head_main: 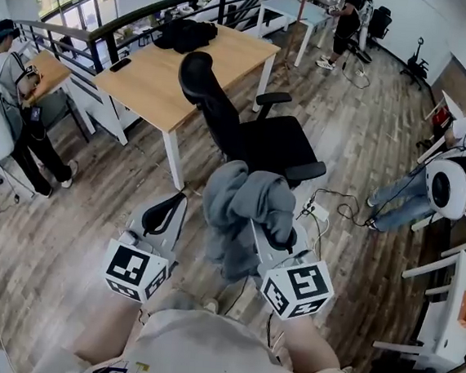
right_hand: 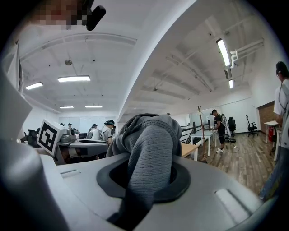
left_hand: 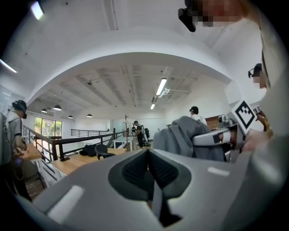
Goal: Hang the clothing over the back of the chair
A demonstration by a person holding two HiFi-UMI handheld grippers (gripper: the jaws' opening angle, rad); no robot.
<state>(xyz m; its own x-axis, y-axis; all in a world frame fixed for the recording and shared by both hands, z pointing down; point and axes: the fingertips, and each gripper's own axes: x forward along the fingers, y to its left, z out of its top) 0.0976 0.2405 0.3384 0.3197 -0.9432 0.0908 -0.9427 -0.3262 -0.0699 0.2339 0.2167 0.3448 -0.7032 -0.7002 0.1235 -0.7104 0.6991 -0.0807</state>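
Observation:
A grey hooded garment [head_main: 243,211] hangs bunched from my right gripper [head_main: 281,239], which is shut on a fold of it. The right gripper view shows that grey cloth [right_hand: 151,153] filling the space between the jaws. Just beyond the garment stands the black office chair [head_main: 258,143], its back [head_main: 203,84] leaning toward the wooden table. My left gripper [head_main: 162,214] hovers to the left of the garment, jaws together and holding nothing. In the left gripper view its dark pads [left_hand: 137,170] meet, with the garment [left_hand: 180,135] off to the right.
A wooden table [head_main: 170,77] behind the chair carries a black garment [head_main: 186,34]. A power strip with cables [head_main: 319,210] lies on the floor right of the chair. People stand at the left [head_main: 12,95] and sit at the right [head_main: 455,174]. A railing [head_main: 134,20] runs behind.

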